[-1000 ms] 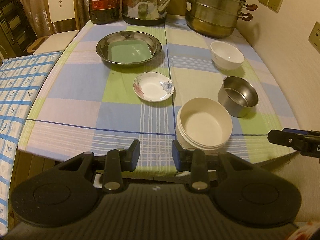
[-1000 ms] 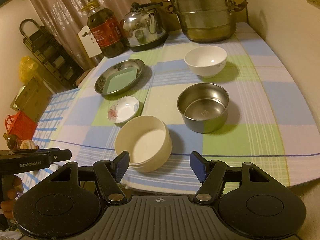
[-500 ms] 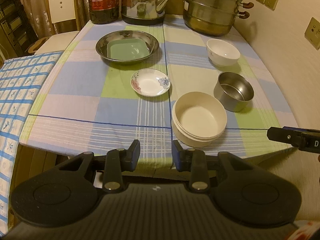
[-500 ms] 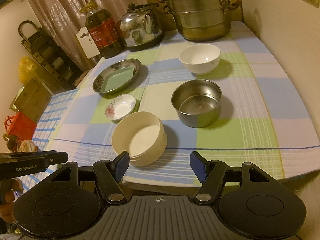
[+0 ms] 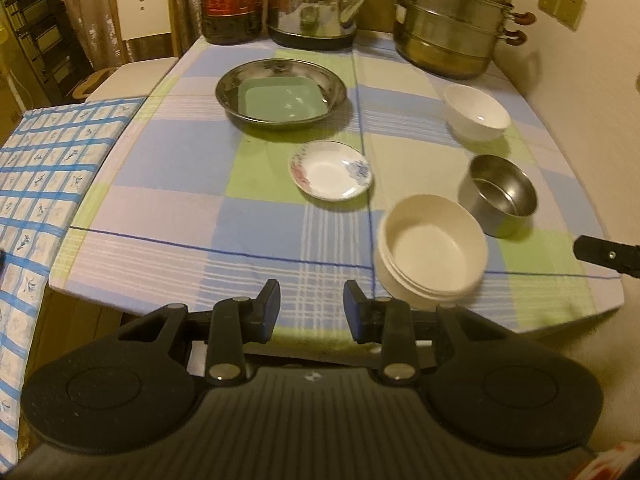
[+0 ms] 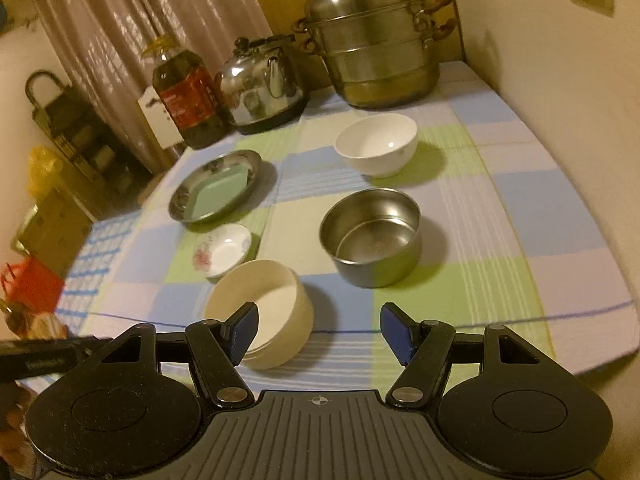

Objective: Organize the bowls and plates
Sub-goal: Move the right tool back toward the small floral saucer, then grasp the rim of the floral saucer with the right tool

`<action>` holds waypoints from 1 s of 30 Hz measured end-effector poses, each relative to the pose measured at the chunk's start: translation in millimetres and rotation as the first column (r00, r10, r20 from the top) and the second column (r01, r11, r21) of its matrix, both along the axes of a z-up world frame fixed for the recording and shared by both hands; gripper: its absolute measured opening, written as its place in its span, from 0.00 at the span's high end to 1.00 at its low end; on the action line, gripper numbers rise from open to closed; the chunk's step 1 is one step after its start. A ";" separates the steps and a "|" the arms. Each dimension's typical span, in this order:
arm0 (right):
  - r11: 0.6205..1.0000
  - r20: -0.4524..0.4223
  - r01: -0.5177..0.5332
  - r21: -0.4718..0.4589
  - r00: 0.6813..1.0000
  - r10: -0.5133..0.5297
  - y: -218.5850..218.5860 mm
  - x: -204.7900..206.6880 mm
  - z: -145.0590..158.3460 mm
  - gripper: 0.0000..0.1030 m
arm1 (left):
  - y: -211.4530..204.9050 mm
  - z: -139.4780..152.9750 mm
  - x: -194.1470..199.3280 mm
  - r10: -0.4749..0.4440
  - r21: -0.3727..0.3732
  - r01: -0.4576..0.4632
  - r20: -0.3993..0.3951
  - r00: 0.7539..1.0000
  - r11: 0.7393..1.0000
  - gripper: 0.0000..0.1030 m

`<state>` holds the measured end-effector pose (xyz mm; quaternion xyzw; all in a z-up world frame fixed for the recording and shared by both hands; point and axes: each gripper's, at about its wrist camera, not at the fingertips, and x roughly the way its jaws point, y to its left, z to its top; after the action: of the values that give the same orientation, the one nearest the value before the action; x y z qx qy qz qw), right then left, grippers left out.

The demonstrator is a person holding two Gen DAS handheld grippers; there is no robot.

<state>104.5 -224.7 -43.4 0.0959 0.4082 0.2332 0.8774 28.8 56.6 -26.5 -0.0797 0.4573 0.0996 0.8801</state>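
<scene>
Right tool (image 6: 317,328) closer — over table edge (image 6: 520,360)

from here i count three bowls: one round cream plastic bowl (image 5: 432,252), one round stainless steel bowl (image 5: 502,196), one white ceramic bowl (image 5: 476,112). three dishes: one floral white saucer (image 5: 331,170), one square green plate (image 5: 283,102) in one round steel plate (image 5: 228,94).

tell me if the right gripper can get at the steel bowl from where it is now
Probably yes. The right gripper is open and empty, and the steel bowl sits just ahead with bare cloth between. The cream bowl lies left of that path, by the left finger, so it shouldn't block.
</scene>
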 end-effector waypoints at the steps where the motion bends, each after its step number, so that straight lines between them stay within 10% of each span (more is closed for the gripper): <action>1: 1.000 0.000 -0.001 -0.002 1.000 0.001 2.0 4.2 -0.4 0.34 | 5.0 -1.6 4.2 0.005 0.000 -0.005 -0.001 1.000 1.000 0.69; 22: 0.996 -0.108 -0.085 0.027 0.990 0.087 117.9 114.5 -30.4 0.35 | 76.6 -43.6 129.5 -0.136 -0.048 0.135 -0.015 0.991 0.990 0.70; 30: 0.995 -0.184 -0.099 -0.023 0.979 0.093 165.0 140.8 -57.2 0.51 | 85.6 -69.3 167.5 -0.205 -0.095 0.200 -0.053 0.977 0.975 0.70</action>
<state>245.3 -59.7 -100.6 0.0828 0.4948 0.2589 0.8254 196.3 142.3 -95.8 -0.0687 0.4942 -0.0087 0.8666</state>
